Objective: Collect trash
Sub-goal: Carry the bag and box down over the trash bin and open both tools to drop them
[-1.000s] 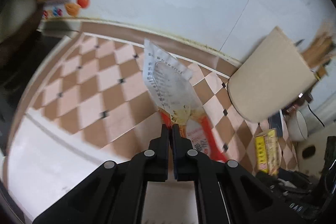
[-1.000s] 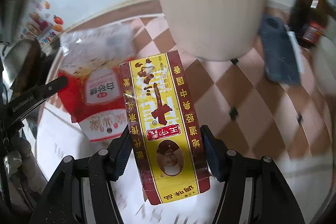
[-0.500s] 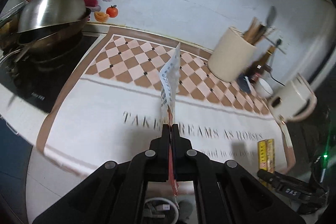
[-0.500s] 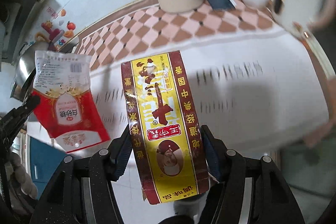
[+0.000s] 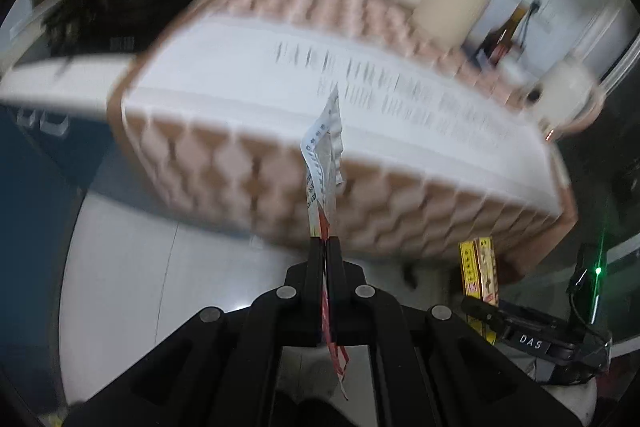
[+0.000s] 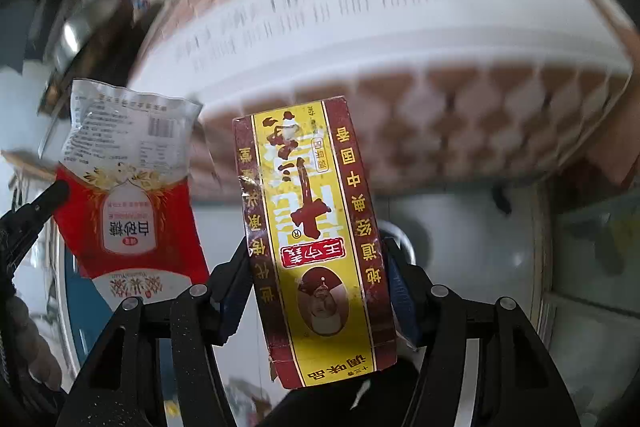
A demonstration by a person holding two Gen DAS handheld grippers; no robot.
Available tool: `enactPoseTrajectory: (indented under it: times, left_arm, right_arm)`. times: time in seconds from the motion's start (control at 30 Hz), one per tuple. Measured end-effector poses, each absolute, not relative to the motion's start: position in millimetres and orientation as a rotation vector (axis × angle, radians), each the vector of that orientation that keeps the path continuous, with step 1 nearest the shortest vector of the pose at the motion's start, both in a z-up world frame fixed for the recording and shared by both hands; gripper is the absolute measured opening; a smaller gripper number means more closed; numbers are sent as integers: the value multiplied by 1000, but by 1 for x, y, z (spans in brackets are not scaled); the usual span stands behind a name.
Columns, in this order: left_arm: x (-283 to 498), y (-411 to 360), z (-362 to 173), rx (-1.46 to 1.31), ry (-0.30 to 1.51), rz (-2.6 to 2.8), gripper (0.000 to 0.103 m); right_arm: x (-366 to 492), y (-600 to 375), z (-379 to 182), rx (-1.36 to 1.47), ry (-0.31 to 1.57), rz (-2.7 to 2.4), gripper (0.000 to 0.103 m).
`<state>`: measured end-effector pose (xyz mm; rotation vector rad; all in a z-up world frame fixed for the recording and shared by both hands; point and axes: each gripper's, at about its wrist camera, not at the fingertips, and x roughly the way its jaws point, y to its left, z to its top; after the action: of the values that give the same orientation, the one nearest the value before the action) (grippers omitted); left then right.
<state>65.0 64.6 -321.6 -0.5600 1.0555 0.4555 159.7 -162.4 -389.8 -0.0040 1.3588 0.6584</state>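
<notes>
While both are off the desk (image 5: 400, 131), left tool (image 5: 325, 247) pinches sugar bag (image 5: 324, 163), right tool (image 6: 316, 267) clamps seasoning box (image 6: 312, 227), likely bin-bound.

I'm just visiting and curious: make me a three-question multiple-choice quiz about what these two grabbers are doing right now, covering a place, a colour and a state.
1. Where is the cream utensil holder?
A. at the counter's back, by the wall
B. on the floor
C. in a gripper

2. The box in the right gripper is mostly:
A. blue
B. yellow and maroon
C. green

3. The left gripper is:
A. wide open
B. empty
C. shut on the sugar bag

Answers: 1 A, it stands against the white wall; 2 B, yellow panel with maroon borders; 3 C, the fingers pinch the bag's edge.
</notes>
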Motion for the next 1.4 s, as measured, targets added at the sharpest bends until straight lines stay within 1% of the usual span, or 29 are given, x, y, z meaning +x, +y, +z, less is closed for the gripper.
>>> enactPoseTrajectory:
  times: [0.07, 0.13, 0.17, 0.43, 0.53, 0.6, 0.63, 0.67, 0.73, 0.83, 0.9, 0.93, 0.97, 1.0, 1.03, 1.13, 1.17, 1.2, 1.3, 1.4]
  left_arm:
    - [62, 56, -364, -595, 1109, 453, 0]
    - [64, 45, -422, -623, 1173, 449, 0]
    - [66, 41, -449, -640, 1200, 444, 0]
    - [86, 22, -736, -809, 1452, 390, 0]
    - [92, 18, -814, -790, 1542, 381, 0]
    - [95, 18, -841, -791, 1565, 374, 0]
    - [95, 18, -850, -789, 1569, 370, 1]
    - [95, 19, -854, -776, 1574, 372, 4]
    - [96, 22, -860, -770, 1589, 373, 4]
    - [99, 26, -854, -742, 1607, 390, 5]
    - [100, 26, -845, -673, 1612, 414, 7]
    - [100, 27, -839, -646, 1603, 417, 19]
    - [99, 28, -834, -638, 1589, 422, 50]
    - [98, 29, -826, -628, 1567, 435, 69]
    - [96, 31, -819, -609, 1548, 457, 92]
    - [90, 37, -799, -552, 1499, 521, 94]
    - [86, 38, -792, -545, 1498, 529, 101]
    - [85, 39, -788, -537, 1497, 534, 103]
    - [76, 32, -761, -458, 1482, 577, 103]
    - [65, 23, -729, -460, 1473, 591, 103]
  right_arm:
    - [151, -169, -427, -17, 1411, 661, 63]
    - [142, -176, -481, -34, 1477, 646, 63]
    - [140, -178, -497, -41, 1492, 638, 63]
    - [137, -182, -724, -75, 1674, 512, 63]
    - [134, -179, -812, -53, 1743, 483, 63]
    - [133, -174, -858, -59, 1775, 470, 63]
    - [133, -173, -872, -57, 1789, 461, 63]
    - [132, -171, -886, -48, 1804, 454, 63]
    - [131, -165, -912, -43, 1837, 450, 63]
    - [133, -155, -935, -54, 1875, 453, 64]
    - [139, -154, -943, -38, 1885, 442, 65]
    - [140, -153, -944, -29, 1895, 444, 68]
    - [140, -152, -943, -26, 1902, 447, 82]
    - [142, -153, -943, -27, 1896, 451, 90]
    - [141, -153, -938, -27, 1883, 458, 101]
    - [141, -155, -921, -45, 1850, 459, 102]
    - [140, -155, -914, -60, 1833, 455, 103]
    - [140, -154, -904, -80, 1816, 451, 103]
    - [134, -155, -875, -174, 1729, 431, 103]
    - [128, -168, -838, -214, 1664, 424, 103]
